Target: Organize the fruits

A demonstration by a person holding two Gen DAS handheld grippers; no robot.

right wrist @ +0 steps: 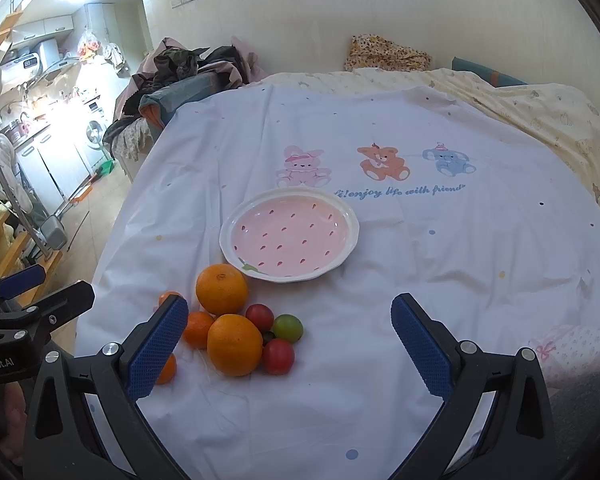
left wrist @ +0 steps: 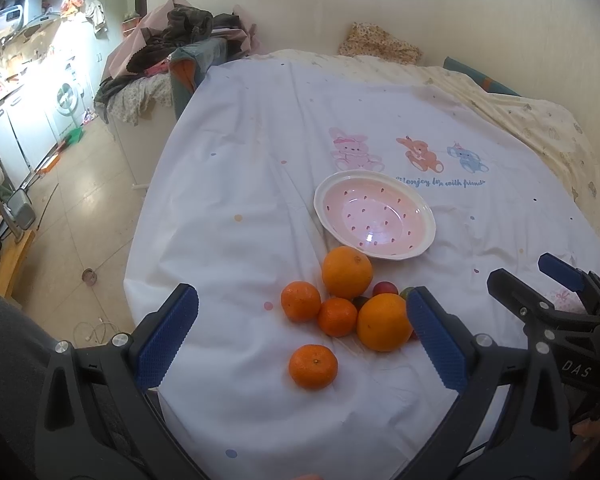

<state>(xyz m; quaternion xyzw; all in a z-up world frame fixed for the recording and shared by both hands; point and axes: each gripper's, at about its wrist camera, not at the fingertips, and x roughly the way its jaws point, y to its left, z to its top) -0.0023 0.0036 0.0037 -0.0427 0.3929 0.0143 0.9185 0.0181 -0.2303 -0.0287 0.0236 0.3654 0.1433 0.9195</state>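
Observation:
A pink bowl with a white rim [left wrist: 420,250] [right wrist: 350,254] sits empty on the white sheet. In front of it lies a heap of fruit: two large oranges [left wrist: 347,271] [right wrist: 234,344], small mandarins [left wrist: 313,366] [right wrist: 198,329], red cherry tomatoes [right wrist: 278,355] and a green one [right wrist: 287,327]. One mandarin lies apart, nearest my left gripper [left wrist: 302,322], which is open and empty just short of the heap. My right gripper [right wrist: 290,334] is open and empty, to the right of the heap. The right gripper also shows in the left wrist view [left wrist: 536,276].
The white sheet [right wrist: 440,280] with cartoon animals covers a bed. A pile of clothes [right wrist: 188,68] lies at the far left corner. The bed's left edge drops to a tiled floor [left wrist: 80,216], with a kitchen beyond.

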